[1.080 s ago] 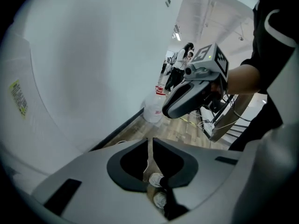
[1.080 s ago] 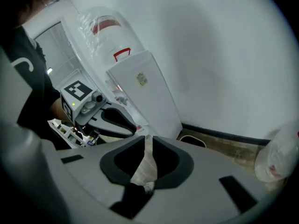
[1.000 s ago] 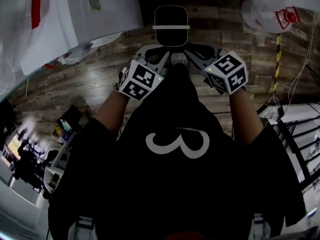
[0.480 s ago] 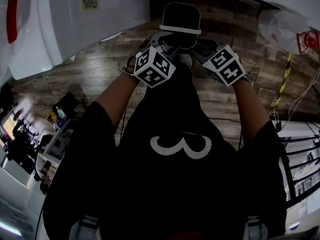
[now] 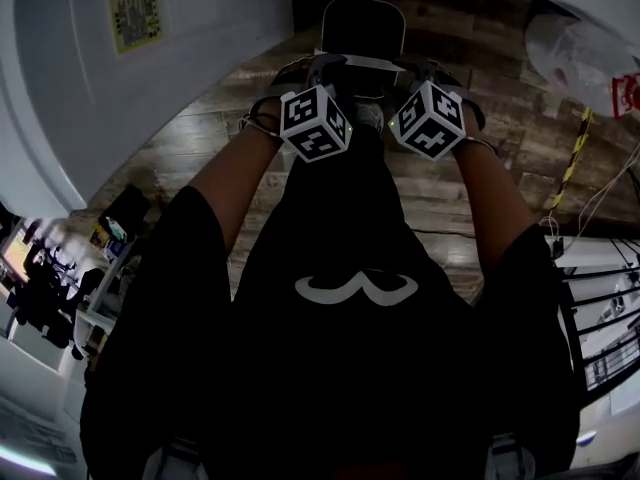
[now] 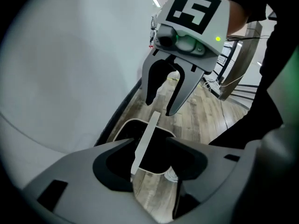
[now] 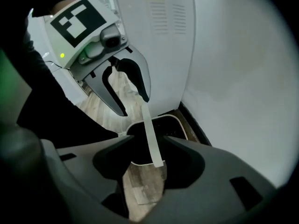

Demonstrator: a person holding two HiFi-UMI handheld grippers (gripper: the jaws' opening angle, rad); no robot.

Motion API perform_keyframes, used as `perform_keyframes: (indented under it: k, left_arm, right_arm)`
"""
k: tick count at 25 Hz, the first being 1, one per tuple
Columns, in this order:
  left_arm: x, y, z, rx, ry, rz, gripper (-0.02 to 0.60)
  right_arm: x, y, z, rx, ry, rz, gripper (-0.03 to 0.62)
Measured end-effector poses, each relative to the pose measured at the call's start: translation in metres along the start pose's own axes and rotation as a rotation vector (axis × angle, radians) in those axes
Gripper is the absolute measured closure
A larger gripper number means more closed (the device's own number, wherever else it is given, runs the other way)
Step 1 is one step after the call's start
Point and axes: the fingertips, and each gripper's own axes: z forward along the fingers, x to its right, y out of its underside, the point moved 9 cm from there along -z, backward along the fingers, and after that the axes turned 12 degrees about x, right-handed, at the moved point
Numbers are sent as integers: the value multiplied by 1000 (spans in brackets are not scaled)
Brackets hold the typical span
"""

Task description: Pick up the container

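Looking down, the container [image 5: 363, 23] sits on the floor [image 5: 200, 158] right under both tools, equally close to each. Its white strip [image 6: 145, 141] runs from the left tool [image 6: 149, 161] to the right tool [image 7: 148, 161]. Both sets of jaws have just been opening and straddle the strip's ends, not pinching.

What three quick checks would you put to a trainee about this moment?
1. True or false: the left gripper is clamped shut on the white handle.
2. What runs between the jaws of the right gripper? A) the white handle B) a cable C) nothing
3. Fill in: the black container stands on the ___ floor.
Key: 1 false: both grippers' jaws have just been opening, with the handle between them, ungripped. 2 A. 3 wood.
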Motion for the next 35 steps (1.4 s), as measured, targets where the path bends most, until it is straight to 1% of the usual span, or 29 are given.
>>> perform_keyframes:
  k: [3,5,7,10,12,17,21,22,23,24,26,29,35]
  left_arm:
    - [-3,7,18,-25,11,16,375]
    - [-4,8,27,-32,11,40,362]
    - [-7,11,34,-44,10,59,362]
    - [-14,17,44,-67,10,58,362]
    - [-17,20,49,-79,14,65,362]
    - [-19,31,63,-125,18,117,362]
    - [-23,32,67,-139,10,115,364]
    - [-24,32,68,-139,8,117,365]
    - [-25,32,69,-139,11,120,369]
    - [-26,32,70,-141,17,122,374]
    - [-26,35,72,-145,35,109,390]
    - [-24,37,72,-153,59,94,431]
    - [-18,40,71,-178,86,149,459]
  right_arm:
    - [7,9,17,-51,-9,-79,416]
    - [11,15,26,-77,-11,-98,416]
    - [10,19,36,-98,-18,-112,416]
    - [7,28,50,-131,-36,-143,416]
    - [5,31,58,-146,-41,-154,416]
    - [9,36,69,-166,-43,-150,416]
    - [10,37,70,-178,-44,-157,420]
    - [10,37,70,-183,-36,-168,438]
    - [11,38,71,-188,-26,-180,470]
    - [10,39,71,-193,-19,-188,485]
    - [9,40,73,-195,-11,-188,487]
    - [8,40,73,-196,-7,-184,491]
    - [2,40,74,-211,-7,-207,493]
